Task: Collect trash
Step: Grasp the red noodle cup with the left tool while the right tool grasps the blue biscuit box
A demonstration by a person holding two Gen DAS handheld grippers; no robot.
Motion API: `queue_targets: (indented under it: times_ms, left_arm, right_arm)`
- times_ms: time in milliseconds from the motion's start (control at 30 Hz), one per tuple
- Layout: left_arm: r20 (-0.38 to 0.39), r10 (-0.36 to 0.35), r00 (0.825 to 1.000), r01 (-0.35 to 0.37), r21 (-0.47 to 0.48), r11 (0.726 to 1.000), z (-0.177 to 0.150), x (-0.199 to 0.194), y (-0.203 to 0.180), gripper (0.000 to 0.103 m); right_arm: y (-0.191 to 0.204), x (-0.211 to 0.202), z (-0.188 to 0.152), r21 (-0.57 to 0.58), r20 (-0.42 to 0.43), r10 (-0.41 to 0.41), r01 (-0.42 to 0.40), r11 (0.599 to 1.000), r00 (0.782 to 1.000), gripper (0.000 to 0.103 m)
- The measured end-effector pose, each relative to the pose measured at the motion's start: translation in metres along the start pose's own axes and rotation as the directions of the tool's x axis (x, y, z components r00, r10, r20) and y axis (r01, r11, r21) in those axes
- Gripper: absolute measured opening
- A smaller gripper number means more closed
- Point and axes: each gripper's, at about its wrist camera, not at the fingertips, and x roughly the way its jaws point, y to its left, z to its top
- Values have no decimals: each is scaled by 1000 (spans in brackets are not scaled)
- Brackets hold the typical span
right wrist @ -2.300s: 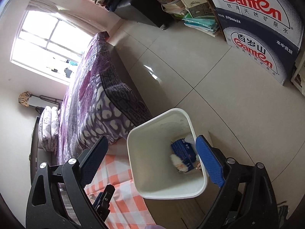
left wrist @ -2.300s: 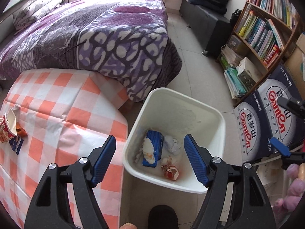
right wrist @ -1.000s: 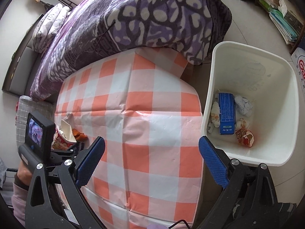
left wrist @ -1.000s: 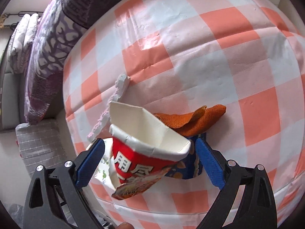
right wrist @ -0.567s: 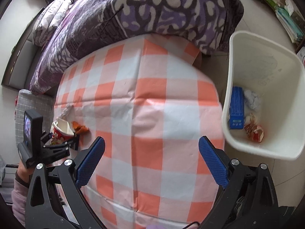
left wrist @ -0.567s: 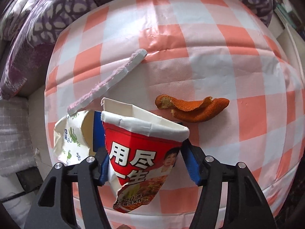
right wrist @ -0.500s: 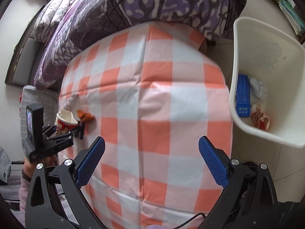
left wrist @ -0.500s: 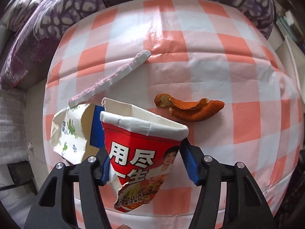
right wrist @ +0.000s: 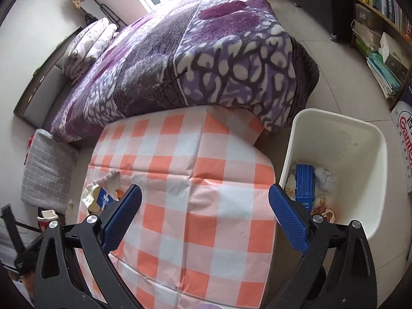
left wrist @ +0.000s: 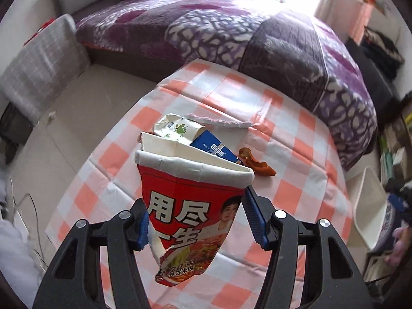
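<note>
Crushed noodle cup (left wrist: 190, 206) pinched in left claw (left wrist: 197, 221); right claw (right wrist: 204, 216) agape; white bin (right wrist: 365, 170) with scraps

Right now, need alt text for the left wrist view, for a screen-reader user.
The left gripper is shut on a crushed red instant noodle cup, held above a table with an orange-and-white checked cloth. On the cloth behind it lie a flattened carton, an orange peel and a pale strip; a purple-covered bed fills the background.

Red noodle cup (left wrist: 190, 206), orange-checked tablecloth (right wrist: 206, 206), purple bedspread (right wrist: 206, 59), seemingly white bin (right wrist: 360, 154).
</note>
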Motion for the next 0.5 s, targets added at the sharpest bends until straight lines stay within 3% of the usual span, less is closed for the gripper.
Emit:
queue_targets:
  times_ms: [133,233,267,333,400,500]
  left_arm:
    - [39,9,999,-2,-186,982,-24,-5,22,60]
    - [83,-24,996,47,-284,958,-43,1,35,60]
    - [80,-23,997,46,-306,951,-50,6,39,60]
    - [-21,0,1000,-7,-340,940,-51,21,47,60]
    - [15,-93,996,92,-371,924,-45,17,57,60]
    - [79,-54,995,80,-374,924,-37,-1,69,60]
  right_arm:
    - [41,29,-12,-181,-9,-17,15,983,1000,95]
    - [83,48,-22,-363,11,24,-18,932,1000,95]
    - [96,54,-26,-418,17,44,-33,908,999,95]
    - [123,71,-32,-522,1,82,-69,850,997,94]
    - [148,86,-34,-568,-15,97,-88,818,995,91]
    - [190,107,-41,-604,-38,137,-132,786,990,89]
